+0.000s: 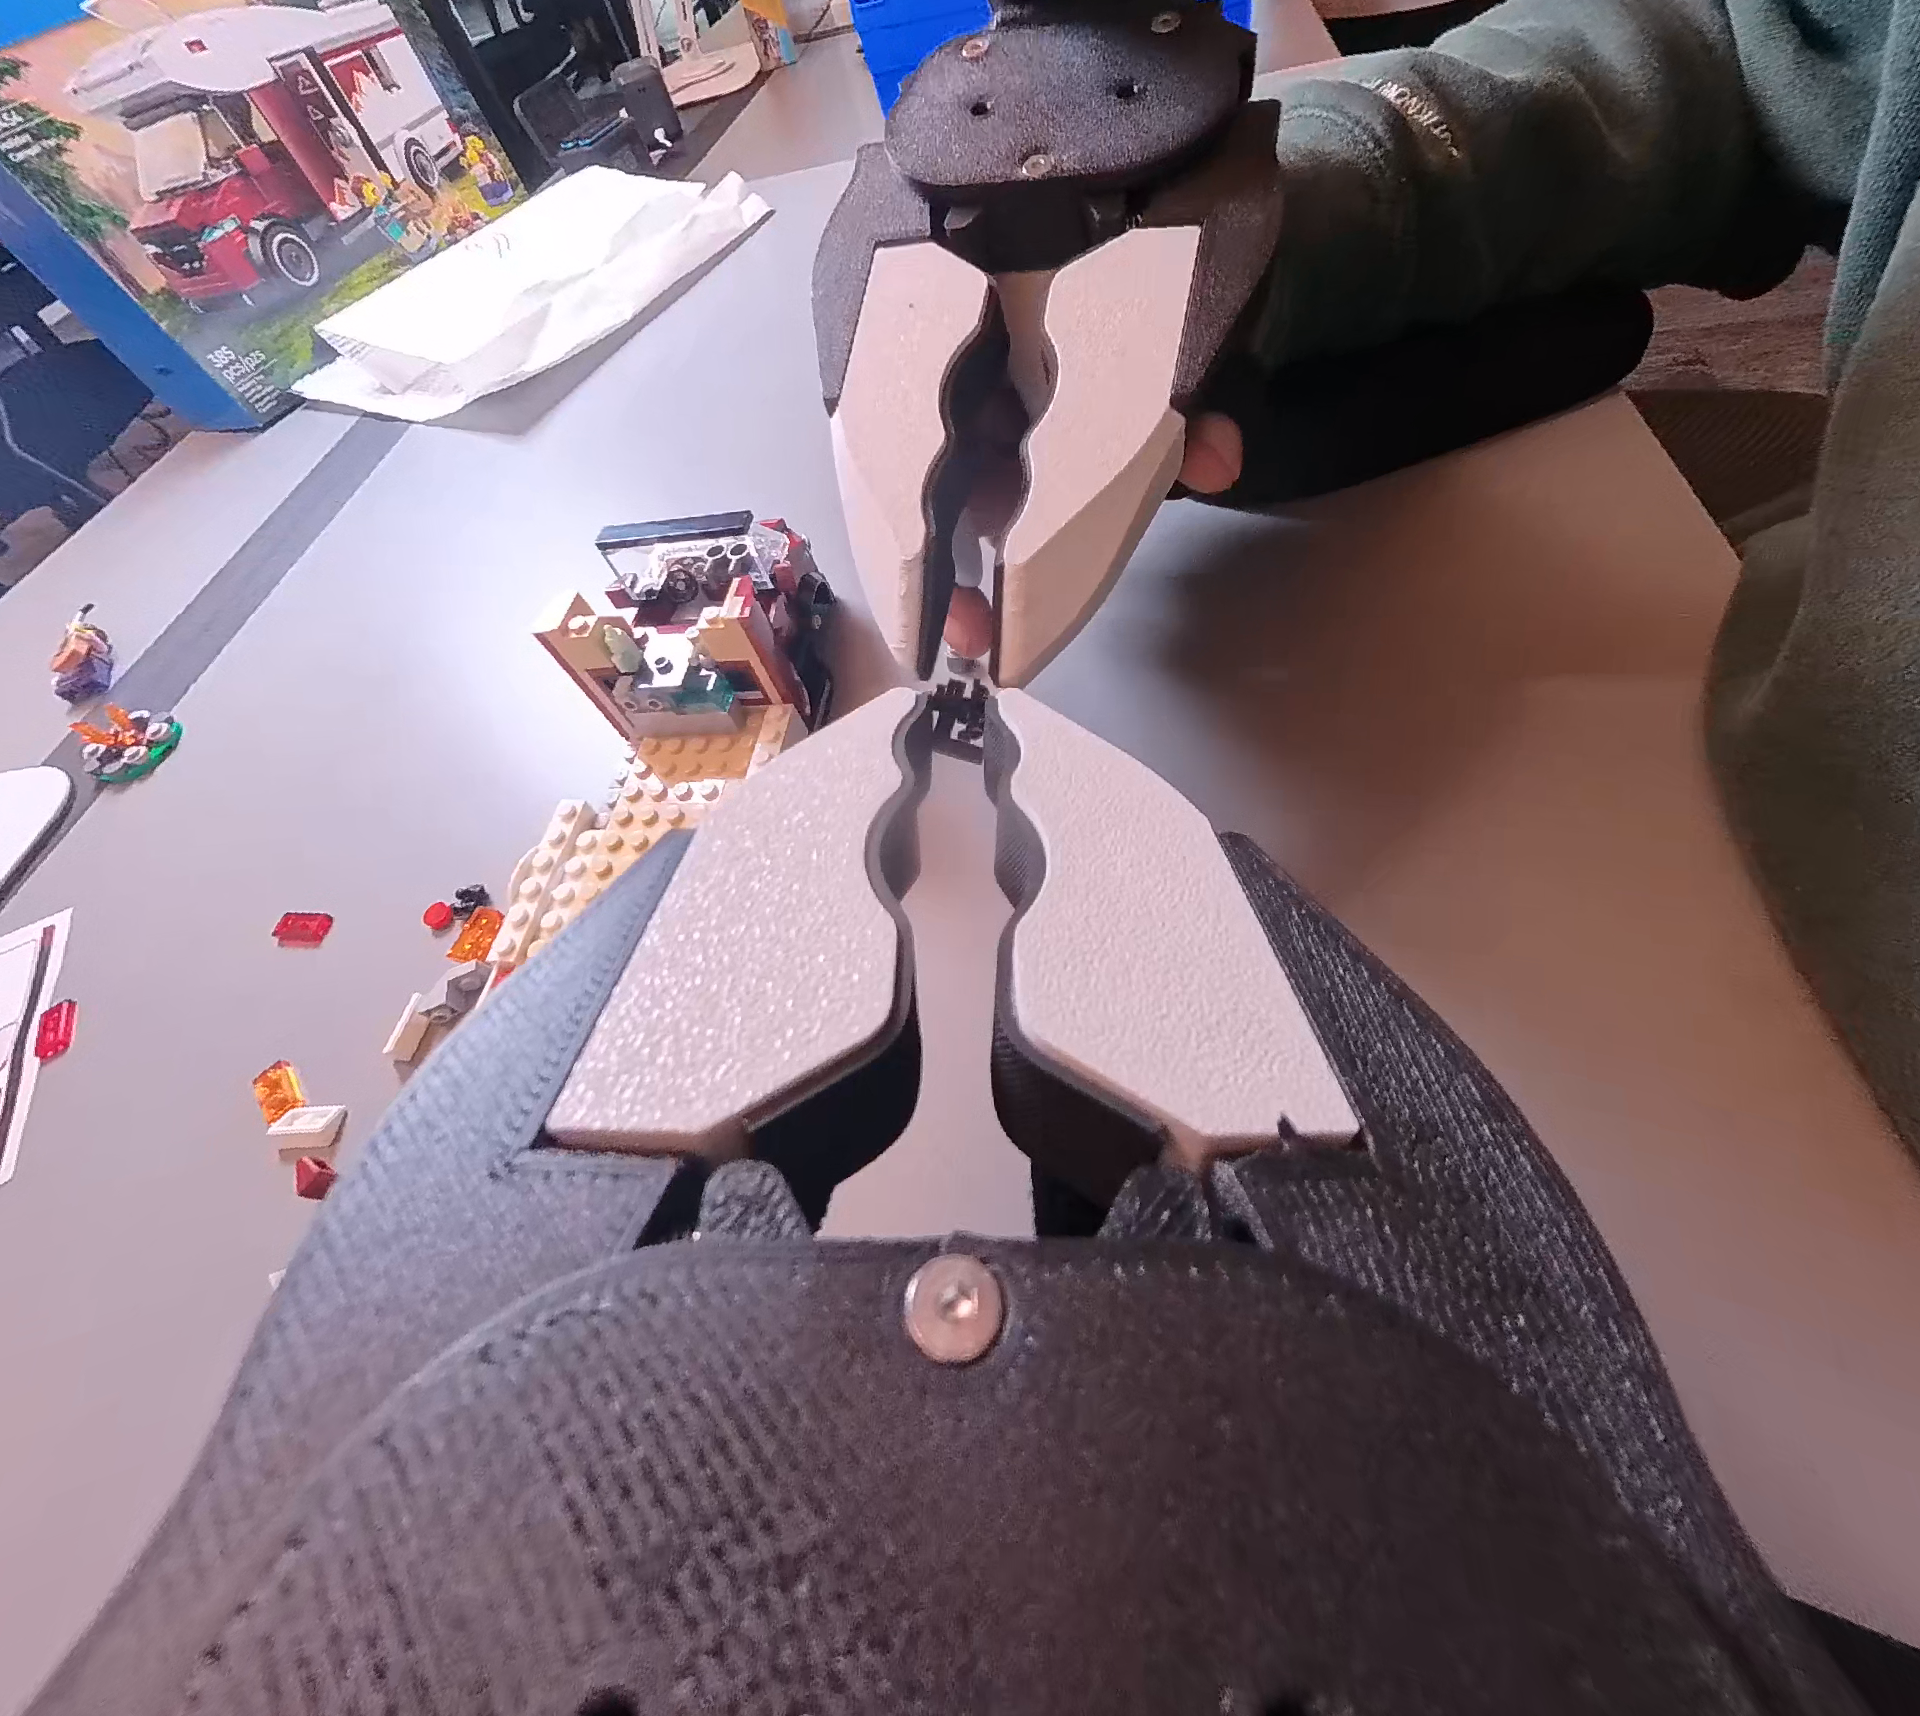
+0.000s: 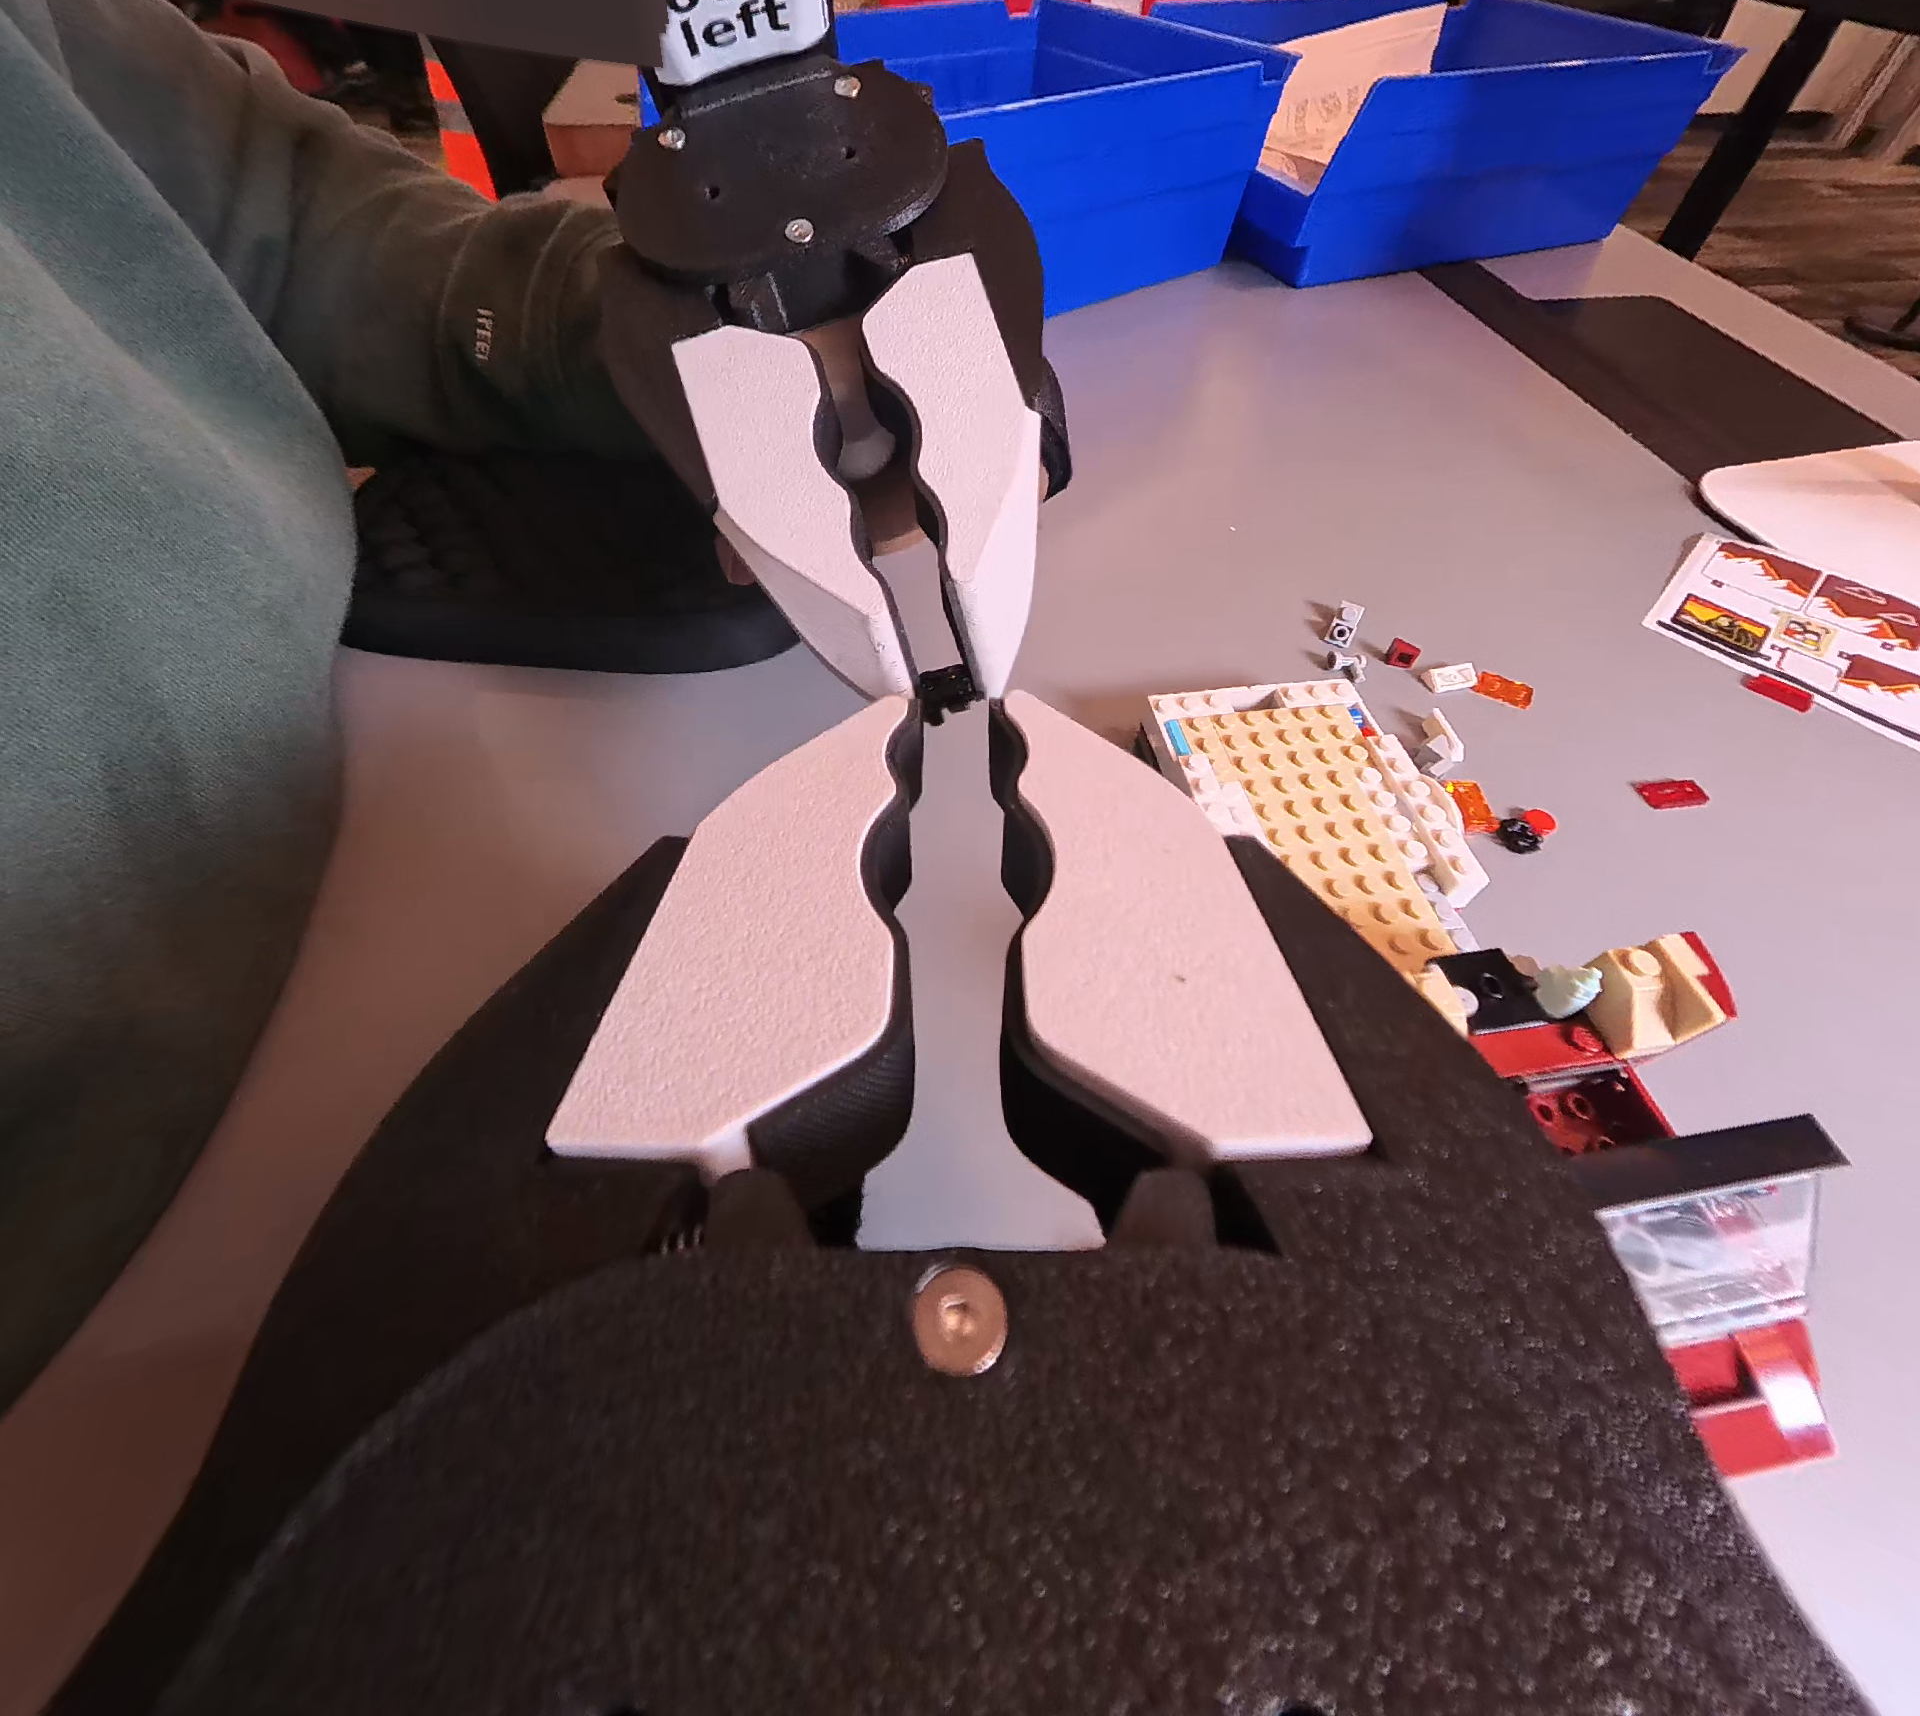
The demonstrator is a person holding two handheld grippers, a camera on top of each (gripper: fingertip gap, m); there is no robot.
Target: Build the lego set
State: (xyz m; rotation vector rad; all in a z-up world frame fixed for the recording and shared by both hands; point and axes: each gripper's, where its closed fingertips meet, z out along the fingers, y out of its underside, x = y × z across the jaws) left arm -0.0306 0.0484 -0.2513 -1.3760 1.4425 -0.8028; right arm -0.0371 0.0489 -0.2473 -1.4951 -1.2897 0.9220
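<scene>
Grey table (image 1: pixel 1351 731): half-built camper model (image 1: pixel 691 638) on tan plate (image 2: pixel 1320 814), loose small bricks (image 2: pixel 1475 684) scattered, sticker sheet (image 2: pixel 1808 627), blue bins (image 2: pixel 1122 139), set box (image 1: pixel 208 108), white bag (image 1: pixel 540 284). Nothing between grippers and camera. Left gripper (image 1: pixel 956 710) and right gripper (image 2: pixel 954 698) meet tip to tip above table. Small black piece (image 1: pixel 958 721) clamped at left tips; right tips close around small grey part (image 1: pixel 961 658), touching black piece. Piece dark, knobby, details too small to tell.

Tongs (image 1: pixel 958 710) tip-to-tip above table (image 1: pixel 1351 783) — camper model (image 1: pixel 696 627) left, box (image 1: pixel 208 108) behind
</scene>
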